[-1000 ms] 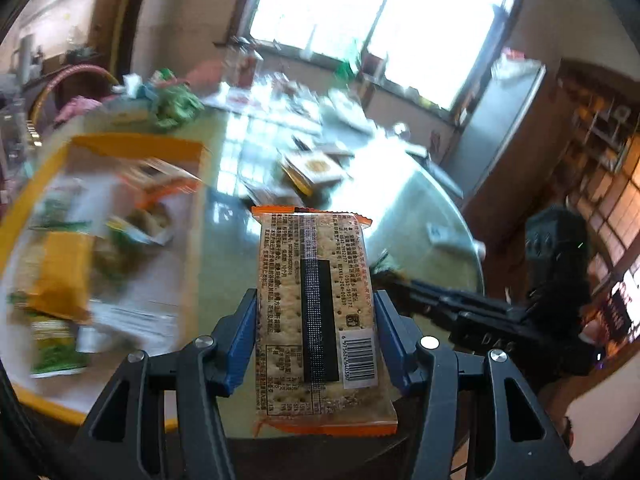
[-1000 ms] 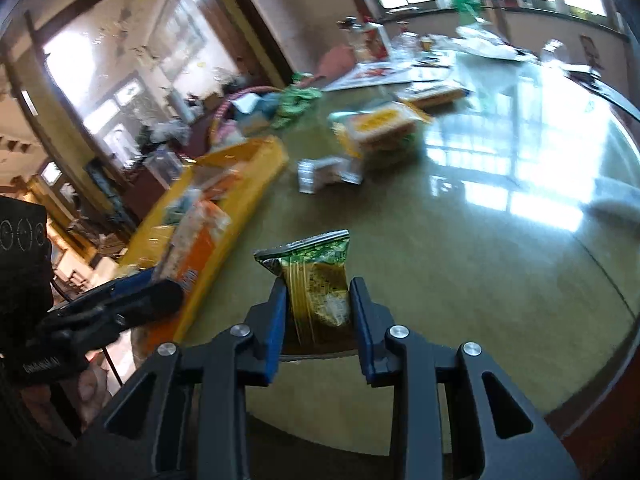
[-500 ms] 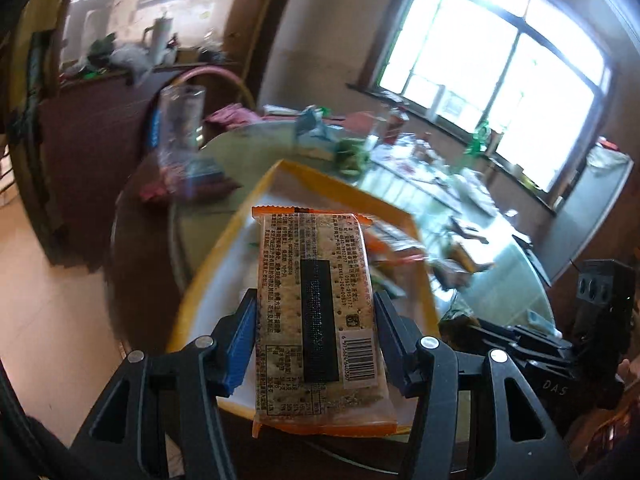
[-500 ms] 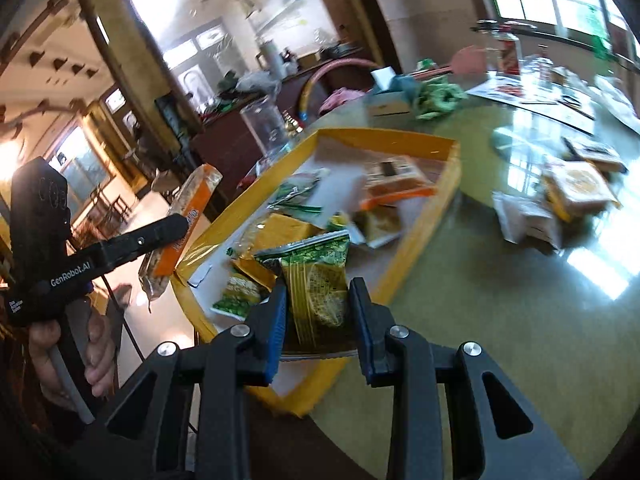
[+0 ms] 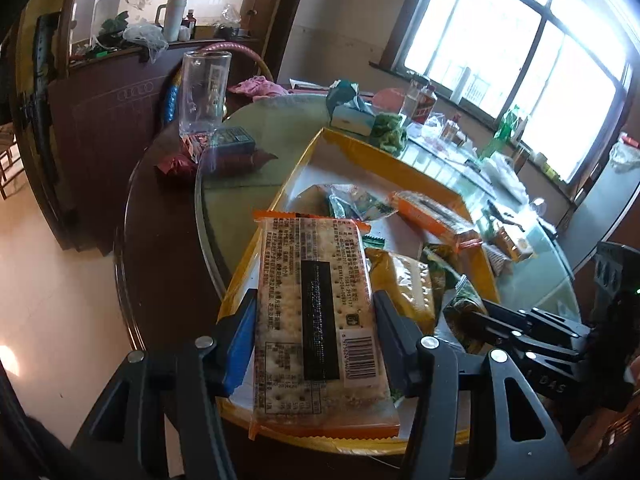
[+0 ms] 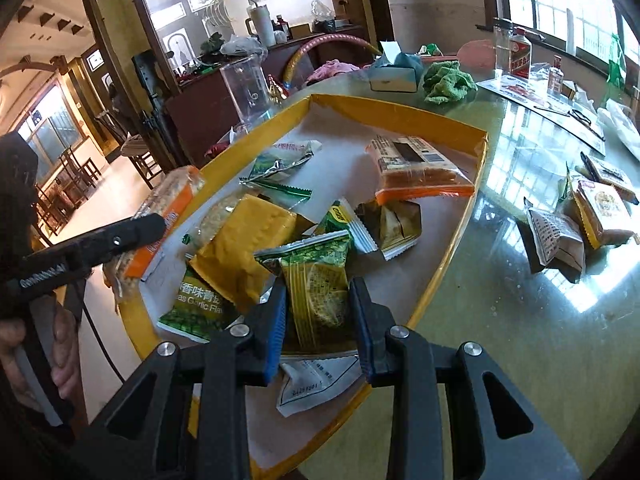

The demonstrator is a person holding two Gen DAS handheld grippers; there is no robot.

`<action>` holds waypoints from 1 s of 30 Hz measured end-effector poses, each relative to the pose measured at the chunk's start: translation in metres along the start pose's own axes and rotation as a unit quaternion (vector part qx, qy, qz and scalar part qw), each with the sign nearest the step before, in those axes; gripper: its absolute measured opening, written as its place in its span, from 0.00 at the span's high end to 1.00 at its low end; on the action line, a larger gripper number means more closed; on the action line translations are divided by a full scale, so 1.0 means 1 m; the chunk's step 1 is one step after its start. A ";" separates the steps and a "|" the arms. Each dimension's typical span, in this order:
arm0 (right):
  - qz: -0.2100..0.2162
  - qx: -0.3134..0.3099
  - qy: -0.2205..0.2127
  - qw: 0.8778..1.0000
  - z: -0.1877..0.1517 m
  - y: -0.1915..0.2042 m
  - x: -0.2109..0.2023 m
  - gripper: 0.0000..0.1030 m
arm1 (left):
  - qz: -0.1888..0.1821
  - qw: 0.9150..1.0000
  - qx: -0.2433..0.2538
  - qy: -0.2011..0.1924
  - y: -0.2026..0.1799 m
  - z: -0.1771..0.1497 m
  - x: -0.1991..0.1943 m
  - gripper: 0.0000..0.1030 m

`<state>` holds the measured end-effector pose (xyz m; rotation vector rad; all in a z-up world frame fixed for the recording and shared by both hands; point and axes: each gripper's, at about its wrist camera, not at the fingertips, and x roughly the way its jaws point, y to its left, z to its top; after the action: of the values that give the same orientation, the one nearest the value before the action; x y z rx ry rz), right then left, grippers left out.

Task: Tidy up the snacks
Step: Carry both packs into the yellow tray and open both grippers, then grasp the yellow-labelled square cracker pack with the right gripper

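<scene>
Two snacks clamped, cracker pack (image 5: 316,312), green packet (image 6: 318,292)

Black tongs (image 5: 316,336) with blue pads (image 5: 240,340), silver screws, white lettering, perhaps "GenRobot.AI".

a round glass-covered tabletop (image 5: 260,136) stands in a room with pale walls and a light tiled floor (image 5: 48,264). bright daylight comes through a wide paned window (image 5: 512,52). a dark wooden sideboard (image 5: 108,120) stands behind, and wooden chairs (image 6: 76,172) show through a doorway.
</scene>
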<state>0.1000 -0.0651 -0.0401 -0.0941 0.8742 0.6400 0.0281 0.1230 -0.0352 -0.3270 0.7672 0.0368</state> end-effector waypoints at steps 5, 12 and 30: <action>0.003 0.001 0.001 1.000 -0.002 0.000 0.000 0.67 | 0.005 1.000 0.007 0.004 -0.001 0.000 0.008 0.46; 0.012 0.008 0.003 1.000 -0.003 -0.001 -0.001 0.63 | 0.005 1.000 -0.004 0.025 0.004 0.001 0.012 0.40; 0.054 0.101 -0.082 0.990 -0.028 -0.079 -0.086 0.34 | -0.112 0.991 0.041 -0.063 -0.096 -0.004 -0.037 0.20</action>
<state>0.0847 -0.1802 -0.0093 0.1869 0.7840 0.6466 0.0133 0.0340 0.0144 -0.3272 0.6025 -0.1839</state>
